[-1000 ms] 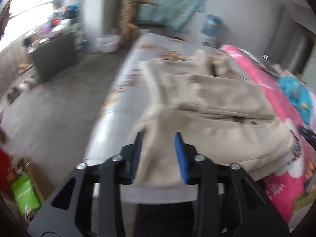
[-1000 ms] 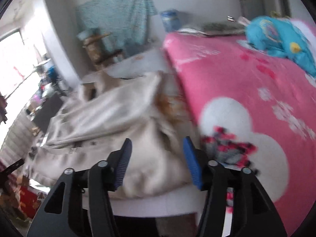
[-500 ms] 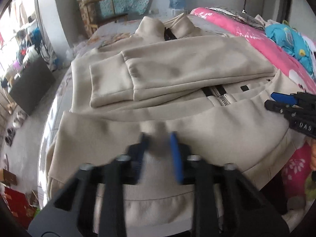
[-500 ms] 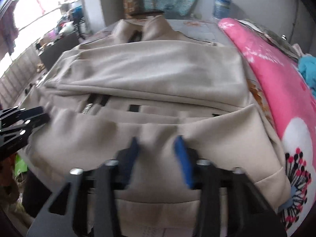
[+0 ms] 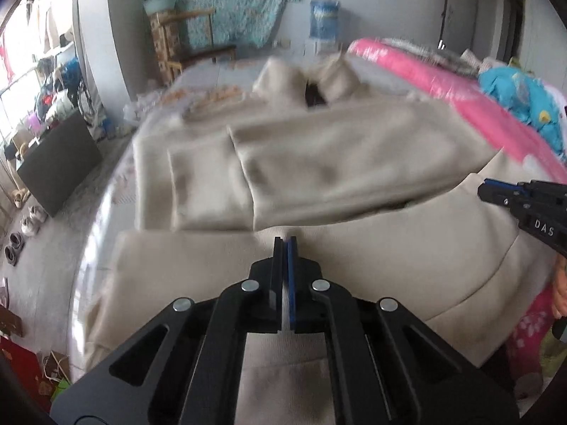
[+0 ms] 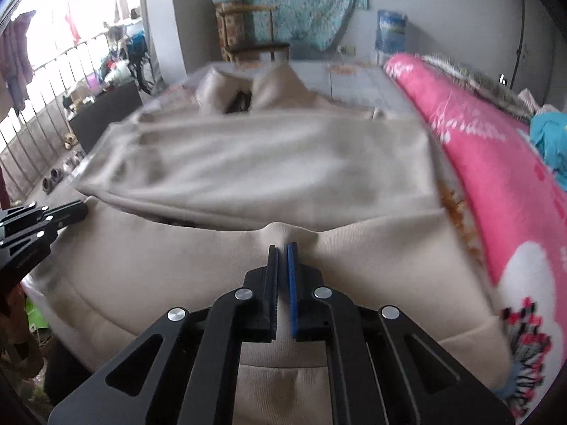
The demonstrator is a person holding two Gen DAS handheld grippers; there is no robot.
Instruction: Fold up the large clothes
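Since a second ago, both grippers have been brought down onto the near hem of a beige jacket (image 5: 354,163) and pressed together. The left gripper (image 5: 283,242) is clamped on a small ridge of hem fabric, and the right gripper (image 6: 282,249) is clamped on a similar pinch further right. The jacket is spread flat on a bed (image 6: 351,74), collar at the far end, sleeves folded across the chest. A pink blanket (image 6: 496,163) is seen just beside it on the right.
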